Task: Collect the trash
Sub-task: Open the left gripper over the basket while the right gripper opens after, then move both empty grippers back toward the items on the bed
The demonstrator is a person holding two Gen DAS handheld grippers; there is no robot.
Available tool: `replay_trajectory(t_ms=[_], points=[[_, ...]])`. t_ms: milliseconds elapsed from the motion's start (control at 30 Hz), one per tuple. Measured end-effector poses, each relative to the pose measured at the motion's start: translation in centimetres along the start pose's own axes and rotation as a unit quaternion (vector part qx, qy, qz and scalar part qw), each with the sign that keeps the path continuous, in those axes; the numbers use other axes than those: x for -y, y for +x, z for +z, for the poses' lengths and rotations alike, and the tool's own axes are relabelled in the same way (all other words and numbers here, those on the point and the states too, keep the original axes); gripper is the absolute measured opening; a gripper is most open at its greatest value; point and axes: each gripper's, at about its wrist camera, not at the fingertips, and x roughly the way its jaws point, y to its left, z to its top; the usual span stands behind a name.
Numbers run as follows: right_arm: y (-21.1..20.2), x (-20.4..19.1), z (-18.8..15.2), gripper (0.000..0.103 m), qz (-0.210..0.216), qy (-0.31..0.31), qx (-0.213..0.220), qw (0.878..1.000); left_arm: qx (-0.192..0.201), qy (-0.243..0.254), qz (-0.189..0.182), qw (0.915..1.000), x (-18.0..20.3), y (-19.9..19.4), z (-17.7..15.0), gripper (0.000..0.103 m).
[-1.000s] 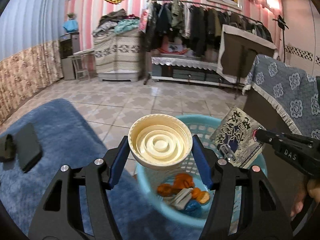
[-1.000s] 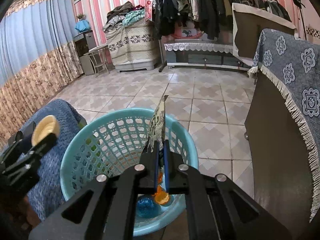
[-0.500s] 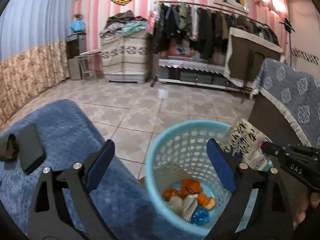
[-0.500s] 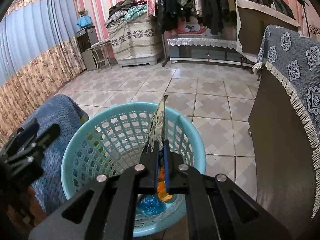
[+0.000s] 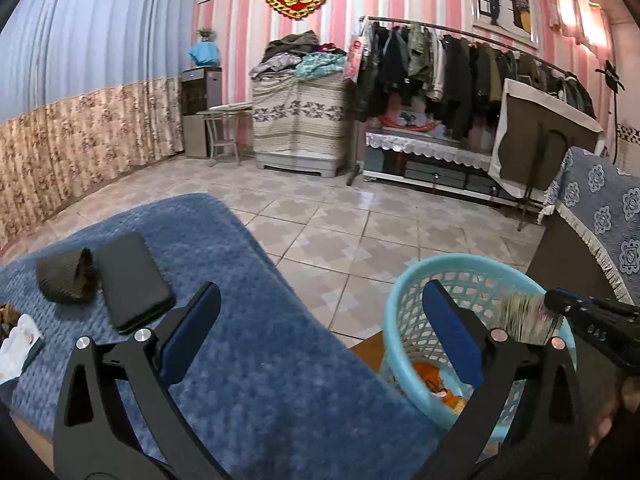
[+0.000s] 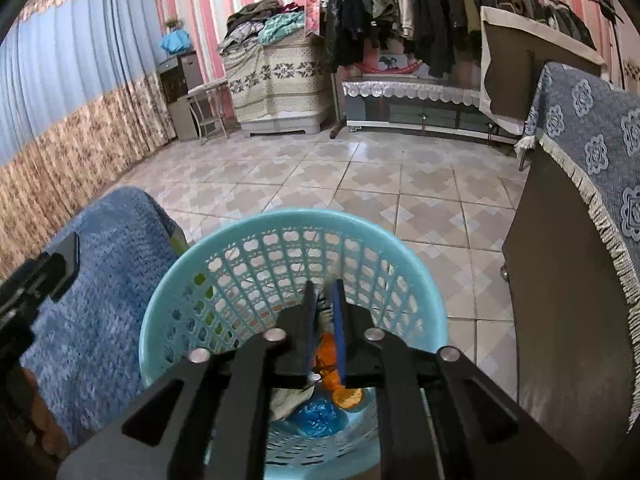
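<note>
Now my left gripper [image 5: 320,320] gaped widest, still opening, empty; my right gripper [image 6: 322,300] was parting, nothing clamped, above the turquoise plastic lattice basket [image 6: 360,236].

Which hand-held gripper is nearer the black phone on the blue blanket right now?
Left. The left hand-held gripper hangs open over the blanket beside the phone; the right hand-held gripper is over the basket, opening.

Teal basket [image 6: 168,312] w/ orange peels [image 6: 348,396], blue wrapper [image 6: 320,416] inside.
</note>
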Motion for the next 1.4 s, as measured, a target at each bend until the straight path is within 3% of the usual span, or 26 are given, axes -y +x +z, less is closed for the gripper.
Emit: replay_trajectory(t_ms=[33,67,100,300,467,733,1100,1400], points=[[0.2,-0.4,-0.1,0.030,-0.001,-0.006,-0.003,1.000,-0.001,0.000,0.003,1.0000,-0.2,-0.1,0.0,0.097],[0.2,-0.5,-0.2,0.050,-0.004,-0.010,-0.003,1.000,-0.001,-0.001,0.007,1.0000,-0.5,-0.3,0.0,0.097],[0.1,-0.7,-0.2,0.061,-0.011,-0.014,0.001,1.000,-0.001,-0.002,0.011,0.9999,-0.8,-0.5,-0.1,0.097],[-0.8,-0.8,0.1,0.088,-0.028,-0.019,0.015,0.999,0.004,-0.007,0.023,0.9997,-2.2,-1.8,-0.1,0.097],[-1.3,-1.4,0.2,0.094,-0.044,-0.030,0.025,0.998,0.005,-0.010,0.030,0.9995,-3.3,-3.1,-0.4,0.097],[-1.7,-3.0,0.1,0.094,-0.038,-0.046,0.029,0.998,0.008,-0.020,0.046,0.9987,-5.7,-5.4,-1.1,0.098],[-3.1,-6.8,-0.8,0.094,0.011,-0.064,0.050,0.997,0.004,-0.046,0.072,0.9963,-10.0,-8.3,-2.8,0.098],[-3.6,-10.3,-2.4,0.098,0.064,-0.065,0.048,0.995,-0.007,-0.083,0.117,0.9896,-15.8,-10.7,-5.1,0.098]])
